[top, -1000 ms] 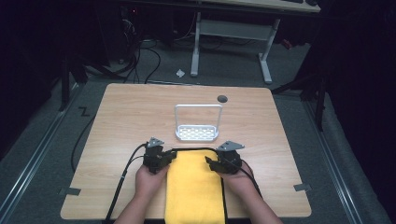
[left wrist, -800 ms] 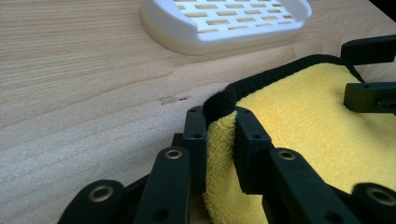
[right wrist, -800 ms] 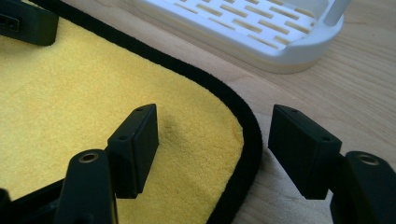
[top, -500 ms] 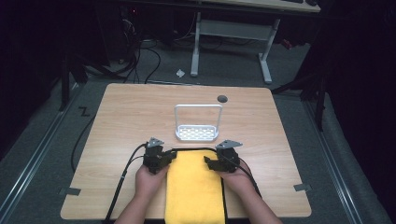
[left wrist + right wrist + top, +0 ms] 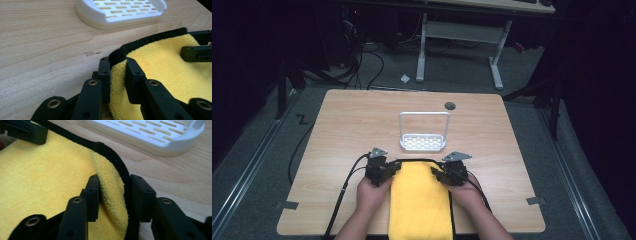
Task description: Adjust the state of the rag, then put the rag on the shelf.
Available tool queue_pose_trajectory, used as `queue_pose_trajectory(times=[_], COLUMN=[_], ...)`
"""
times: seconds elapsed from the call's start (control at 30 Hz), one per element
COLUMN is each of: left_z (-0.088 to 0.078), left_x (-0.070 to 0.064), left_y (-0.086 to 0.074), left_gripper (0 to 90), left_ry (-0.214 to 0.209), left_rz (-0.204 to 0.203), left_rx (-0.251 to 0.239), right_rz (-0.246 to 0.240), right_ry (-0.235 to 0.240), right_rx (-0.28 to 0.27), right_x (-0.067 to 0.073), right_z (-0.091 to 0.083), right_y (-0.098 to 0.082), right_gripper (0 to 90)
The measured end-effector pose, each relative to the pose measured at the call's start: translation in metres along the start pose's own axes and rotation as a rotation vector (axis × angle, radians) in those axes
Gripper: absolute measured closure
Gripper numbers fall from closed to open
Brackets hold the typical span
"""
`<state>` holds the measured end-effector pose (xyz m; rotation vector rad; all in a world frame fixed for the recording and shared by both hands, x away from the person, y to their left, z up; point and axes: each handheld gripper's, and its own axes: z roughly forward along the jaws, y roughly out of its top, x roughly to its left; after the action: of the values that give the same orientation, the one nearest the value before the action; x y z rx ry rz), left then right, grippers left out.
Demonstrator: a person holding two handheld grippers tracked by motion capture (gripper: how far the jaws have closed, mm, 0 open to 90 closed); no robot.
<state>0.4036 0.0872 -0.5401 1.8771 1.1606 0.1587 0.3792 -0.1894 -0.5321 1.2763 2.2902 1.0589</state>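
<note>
A yellow towel [image 5: 419,205] with a black hem lies at the near edge of the wooden table [image 5: 337,130], between the person's two hands. My left gripper [image 5: 394,167] is at its far left corner; in the left gripper view the jaws [image 5: 117,67] pinch the hemmed corner of the towel [image 5: 162,67]. My right gripper [image 5: 437,172] is at the far right corner. Its jaws [image 5: 113,187] have just been closing, and a raised fold of towel [image 5: 45,170] fills the gap, touching both pads.
A white slotted rack [image 5: 423,142] with a tall wire handle stands just beyond the towel, close to both grippers. A dark round hole [image 5: 450,105] is farther back. Cables trail off the table's near left. Tape pieces [image 5: 534,201] mark the near corners.
The right gripper's jaws have narrowed around the towel's far right corner. Both hands stay in place.
</note>
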Motion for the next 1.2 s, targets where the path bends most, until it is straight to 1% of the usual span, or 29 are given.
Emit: queue_pose_trajectory(times=[0.07,0.17,0.2,0.33,0.4,0.43,0.47,0.53,0.57,0.67,0.7,0.73,0.77,0.8,0.87,0.9,0.93,0.97,1.03,1.07,1.13,1.17,1.2], left_z=[0.0,0.0,0.0,0.0,0.0,0.0,-0.001,-0.002,-0.003,-0.003,-0.003,-0.004,-0.007,-0.007,-0.011,-0.013,-0.015,-0.018,-0.024,-0.027,-0.034,-0.038,-0.042], left_x=[0.0,0.0,0.0,0.0,0.0,0.0,0.0,0.0,-0.001,-0.001,-0.001,-0.001,-0.002,-0.002,-0.003,-0.005,-0.007,-0.009,-0.014,-0.016,-0.021,-0.024,-0.027], left_y=[0.0,0.0,0.0,0.0,0.0,0.0,0.0,-0.001,-0.002,-0.002,-0.002,-0.002,-0.001,-0.001,-0.001,0.0,0.001,0.002,0.006,0.009,0.015,0.018,0.021], left_gripper=[76.3,76.3,76.3,76.5,76.8,76.8,77.0,77.5,77.5,77.6,77.6,78.0,79.2,79.9,80.5,80.5,80.8,80.8,81.1,81.5,81.9,81.9,82.0], left_ry=[-0.002,-0.003,-0.005,-0.009,-0.013,-0.013,-0.014,-0.016,-0.017,-0.03,-0.034,-0.037,-0.046,-0.046,-0.047,-0.048,-0.045,-0.045,-0.043,-0.042,-0.046,-0.046,-0.049], left_rz=[0.0,0.001,0.0,0.003,0.004,0.006,0.008,0.012,0.014,0.014,0.014,0.019,0.034,0.034,0.037,0.039,0.044,0.048,0.059,0.063,0.08,0.092,0.104], left_rx=[0.0,0.001,0.001,0.004,0.006,0.006,0.005,-0.004,-0.016,-0.015,-0.018,-0.029,-0.052,-0.052,-0.077,-0.087,-0.101,-0.115,-0.144,-0.161,-0.185,-0.199,-0.214], right_rz=[-0.001,-0.003,0.003,-0.004,-0.025,-0.025,-0.037,-0.04,-0.04,-0.044,-0.044,-0.052,-0.047,-0.047,-0.06,-0.06,-0.074,-0.074,-0.088,-0.092,-0.096,-0.096,-0.096], right_ry=[0.014,0.021,0.025,0.027,0.023,0.023,0.01,0.001,0.001,-0.002,-0.002,-0.002,-0.007,-0.007,-0.013,-0.013,-0.022,-0.022,-0.031,-0.034,-0.039,-0.039,-0.043], right_rx=[-0.001,-0.001,-0.002,-0.005,-0.015,-0.015,-0.029,-0.043,-0.043,-0.067,-0.067,-0.076,-0.093,-0.093,-0.126,-0.126,-0.155,-0.155,-0.179,-0.209,-0.239,-0.239,-0.25], right_x=[0.002,0.003,0.003,0.003,0.004,0.004,0.006,0.007,0.007,0.009,0.009,0.008,0.01,0.01,0.013,0.013,0.016,0.016,0.019,0.02,0.022,0.022,0.022], right_z=[0.0,0.001,0.001,0.001,0.0,0.0,-0.001,-0.003,-0.003,-0.008,-0.008,-0.009,-0.013,-0.013,-0.021,-0.021,-0.027,-0.027,-0.033,-0.039,-0.046,-0.046,-0.049], right_y=[0.0,0.0,-0.001,-0.001,-0.002,-0.002,-0.003,-0.004,-0.004,-0.005,-0.005,-0.006,-0.005,-0.005,-0.002,-0.002,0.0,0.0,0.003,0.006,0.009,0.009,0.011], right_gripper=[71.1,73.5,75.2,76.4,76.9,76.9,76.9,76.9,76.9,76.9,76.9,76.9,76.9,76.9,76.9,76.9,76.9,76.9,76.9,76.8,76.8,76.8,76.8])
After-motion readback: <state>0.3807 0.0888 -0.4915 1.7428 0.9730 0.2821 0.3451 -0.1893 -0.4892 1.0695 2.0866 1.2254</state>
